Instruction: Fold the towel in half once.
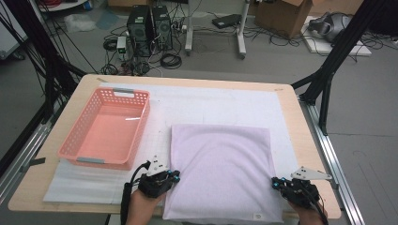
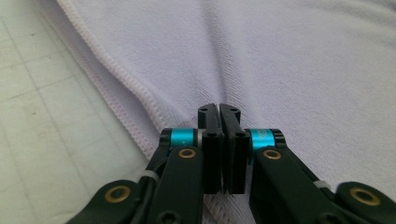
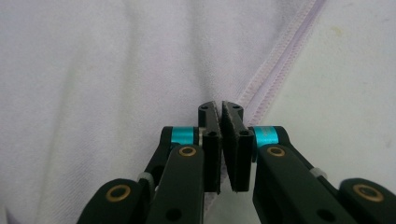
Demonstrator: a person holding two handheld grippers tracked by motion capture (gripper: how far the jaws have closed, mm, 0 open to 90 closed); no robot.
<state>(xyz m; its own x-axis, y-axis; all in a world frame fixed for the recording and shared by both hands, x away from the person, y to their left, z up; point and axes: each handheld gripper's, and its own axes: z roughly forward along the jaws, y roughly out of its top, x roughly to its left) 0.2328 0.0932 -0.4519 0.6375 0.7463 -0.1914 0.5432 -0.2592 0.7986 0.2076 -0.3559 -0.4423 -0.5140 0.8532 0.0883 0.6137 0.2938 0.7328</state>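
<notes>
Nearest the high camera, two hand-held grippers sit at the near edge of the table [image 1: 300, 122], one at each lower corner of a lilac cloth [image 1: 223, 168]. Left gripper [image 1: 172, 177], carried by the person's left hand [image 1: 141, 208], meets the cloth at its near left edge; in the left gripper view its black jaws stand pressed together, with the left gripper [image 2: 219, 109] tips lying over the cloth [image 2: 280, 70] just inside the stitched hem [image 2: 121, 88], and fabric creases run toward the tips. Whether a fold of fabric is actually pinched between the pads cannot be told from these pictures. Right gripper [image 1: 276, 183] sits at the near right edge of the cloth; in the right gripper view its jaws are likewise clenched, the right gripper [image 3: 220, 106] tips resting at the hemmed border [image 3: 280, 51] where the cloth [image 3: 93, 93] meets the white mat [image 3: 355, 84], and again a grip on fabric cannot be confirmed. A cable trails from the left gripper, and a grey three-cornered plate tops each tool. Lilac cloth lies spread flat, roughly square, on the white mat [image 1: 211, 101] that covers the wooden table, its near hem at the table's edge. Beside it on the left, apart from the cloth, stands a pink plastic basket [image 1: 141, 119] with perforated walls. Beyond the table, computer towers [image 1: 150, 30] and loose cables rest on the floor.
</notes>
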